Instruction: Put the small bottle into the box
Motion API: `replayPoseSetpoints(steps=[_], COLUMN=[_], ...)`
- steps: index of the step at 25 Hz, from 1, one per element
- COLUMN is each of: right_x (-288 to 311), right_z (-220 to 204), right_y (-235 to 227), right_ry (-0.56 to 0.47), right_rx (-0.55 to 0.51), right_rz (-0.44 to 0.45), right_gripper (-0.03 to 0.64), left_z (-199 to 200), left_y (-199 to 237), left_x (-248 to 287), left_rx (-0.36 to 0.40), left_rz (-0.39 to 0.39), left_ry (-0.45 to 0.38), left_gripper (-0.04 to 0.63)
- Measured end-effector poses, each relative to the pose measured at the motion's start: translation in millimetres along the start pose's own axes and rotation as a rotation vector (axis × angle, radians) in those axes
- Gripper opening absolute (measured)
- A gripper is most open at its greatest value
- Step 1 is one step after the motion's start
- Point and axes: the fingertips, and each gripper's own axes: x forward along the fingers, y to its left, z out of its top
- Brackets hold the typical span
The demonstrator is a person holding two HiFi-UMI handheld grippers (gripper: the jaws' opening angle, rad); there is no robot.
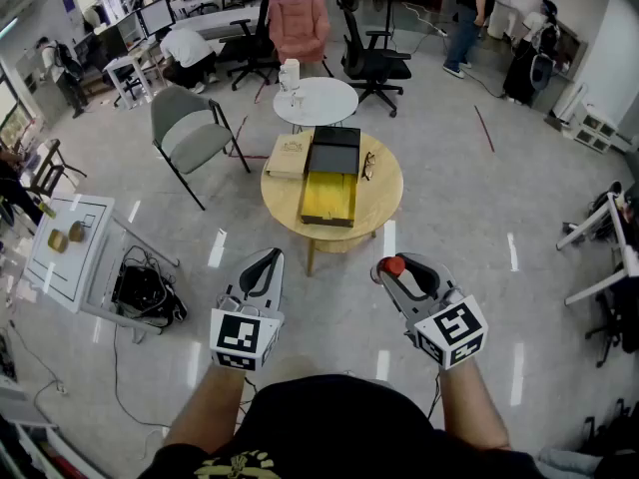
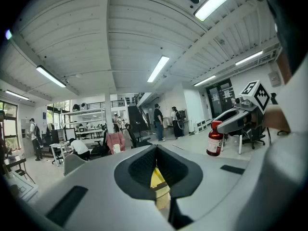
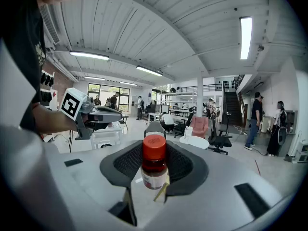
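My right gripper is shut on the small bottle, a brown bottle with a red cap and a white label, upright between the pads. The left gripper view shows that bottle off to the right. My left gripper is shut with nothing in it. Both grippers hang above the floor, short of the round wooden table. On that table lies the open box with a yellow inside, its black lid folded back behind it.
A tan flat box and a pair of glasses also lie on the wooden table. Behind it stand a small white round table and a grey chair. A white cabinet with cables beside it is at the left.
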Motion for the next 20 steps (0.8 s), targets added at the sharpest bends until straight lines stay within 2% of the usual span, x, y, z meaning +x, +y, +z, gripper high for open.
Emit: replayPoseSetpoints(steps=[9,20], right_x=[-15,-10], right_z=[-10,-21], right_y=[-5,-12], right_ry=[-0.024,-0.009], right_rx=[0.03,0.057], right_rz=[0.013,0.016], right_gripper=[0.152,0.152], left_z=[4,-12], left_y=[-13,-6], left_x=[-4,-9], left_rx=[0.006,-0.006], left_rz=[0.009,0.028], left_ry=[0.002,0.038], left_gripper=[0.015,0.015])
